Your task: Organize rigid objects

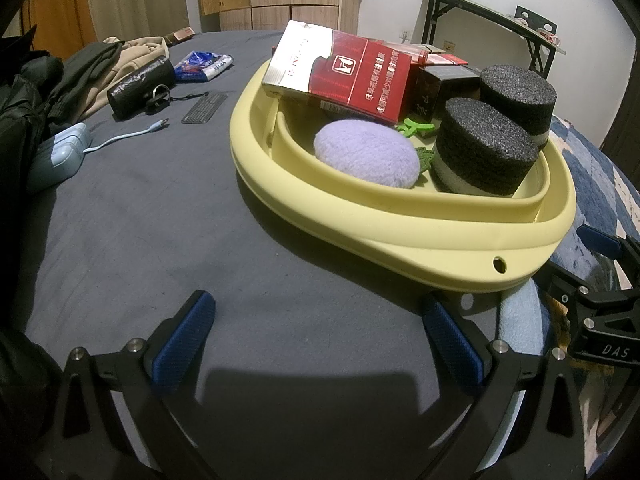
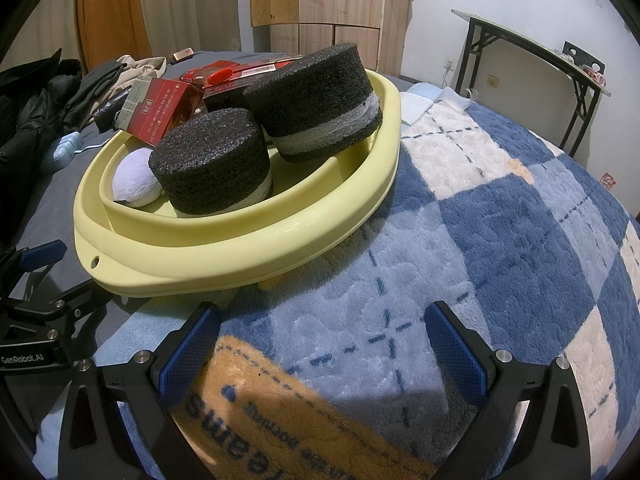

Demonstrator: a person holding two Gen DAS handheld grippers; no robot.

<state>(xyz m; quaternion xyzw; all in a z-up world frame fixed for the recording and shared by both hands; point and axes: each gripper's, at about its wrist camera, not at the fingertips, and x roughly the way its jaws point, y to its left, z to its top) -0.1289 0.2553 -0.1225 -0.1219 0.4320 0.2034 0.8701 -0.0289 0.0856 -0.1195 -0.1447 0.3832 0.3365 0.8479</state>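
On the far left of your left wrist view, dark clothing (image 1: 28, 92) is heaped on the grey bed sheet (image 1: 140, 220), with a pale blue charger (image 1: 60, 152) and its cable just beside it. Further back lie a black pouch (image 1: 140, 86), a small grey comb-like strip (image 1: 205, 108) and a blue-and-white packet (image 1: 204, 65).

Your left gripper (image 1: 316, 344) hovers low over the sheet with its jaws spread wide and nothing between them, its blue pads (image 1: 184, 340) well apart.

To the right sits the yellow basin (image 1: 440, 248), partly on the sheet and partly on the blue checked blanket (image 2: 500, 240). Inside it are a red cigarette carton (image 1: 352, 76) leaning on the far rim, a lilac plush puff (image 1: 366, 154), two black foam cylinders (image 1: 486, 146) standing side by side, a dark box (image 1: 444, 84) behind them and something green (image 1: 416, 126), perhaps a clip, too hidden to name.

Your right gripper (image 2: 320, 344) is also released, jaws wide apart and holding nothing, over the blanket just this side of the basin's rim. Past it, by the white wall, stands a black-framed folding table (image 2: 532, 52).
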